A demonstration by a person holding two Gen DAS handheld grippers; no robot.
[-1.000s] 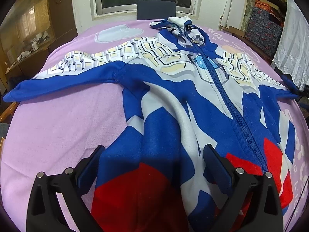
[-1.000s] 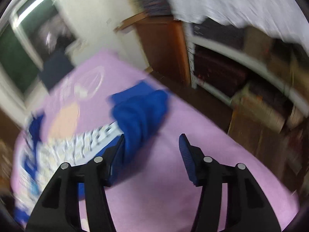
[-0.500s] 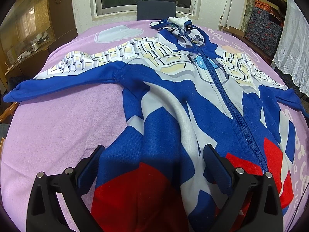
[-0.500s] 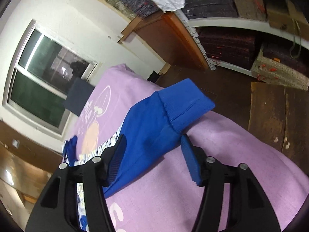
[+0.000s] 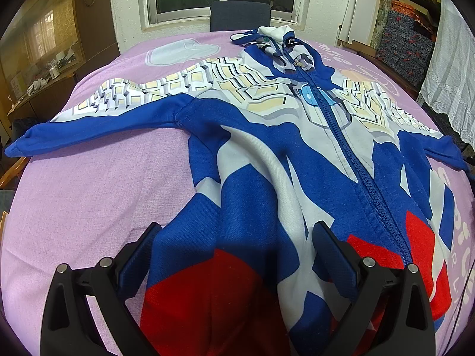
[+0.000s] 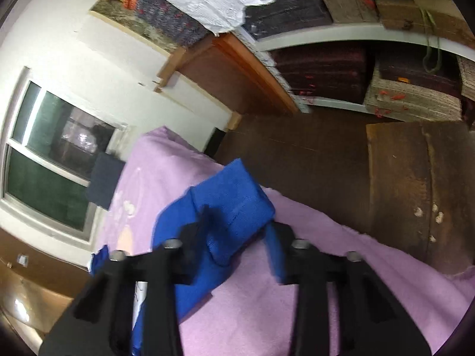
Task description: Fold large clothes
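A blue, white and red zip-up hoodie (image 5: 267, 160) lies flat and spread out on the pink-covered table (image 5: 89, 195), both sleeves stretched sideways. My left gripper (image 5: 237, 255) is open and hovers over the hoodie's red hem, fingers on either side of it. My right gripper (image 6: 237, 240) is open, with the blue cuff of the right sleeve (image 6: 234, 201) between its fingers at the table's edge.
A dark chair (image 5: 240, 14) stands at the far end of the table under a window. Shelves with stacked fabric (image 6: 341, 68) and a cardboard box (image 6: 415, 184) stand beyond the table's right edge. A wooden cabinet (image 5: 44, 44) stands on the left.
My right gripper has moved in onto the blue sleeve cuff, which now lies between its fingers. The left gripper and the hoodie body have not moved.
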